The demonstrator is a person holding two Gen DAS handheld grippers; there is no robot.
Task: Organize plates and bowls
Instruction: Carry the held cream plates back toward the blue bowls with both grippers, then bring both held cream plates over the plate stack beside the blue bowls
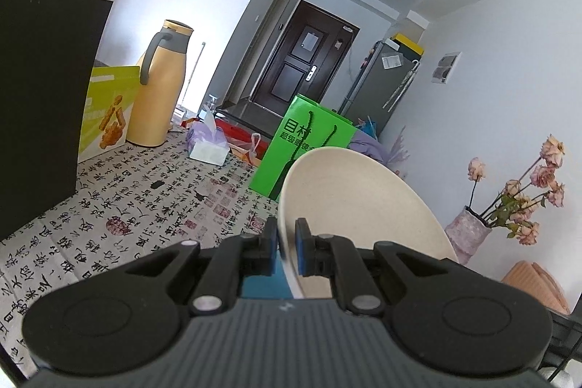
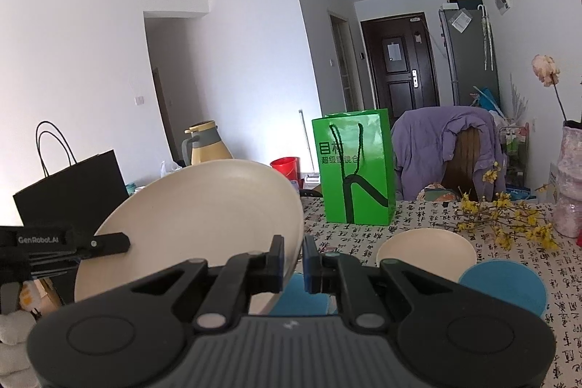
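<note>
Plate [image 2: 196, 217], cream, raised at centre frame above table [image 1: 145, 199], pinched at opposite rim edges by left gripper [image 1: 286, 248] and right gripper [image 2: 294, 260], jaws narrow; likely light, stiff, smooth-glazed, slip-prone; best taken at rim, squarely between pads.

Left of the green gift bag [image 2: 354, 170] stand a yellow thermos [image 1: 160, 86] and black paper bag [image 1: 40, 104], right a vase [image 2: 571, 180] (wilted roses).

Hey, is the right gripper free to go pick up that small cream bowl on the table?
Probably not yet: the right gripper is shut on the cream plate, shared with the left gripper. The path to the small cream bowl looks open.
</note>
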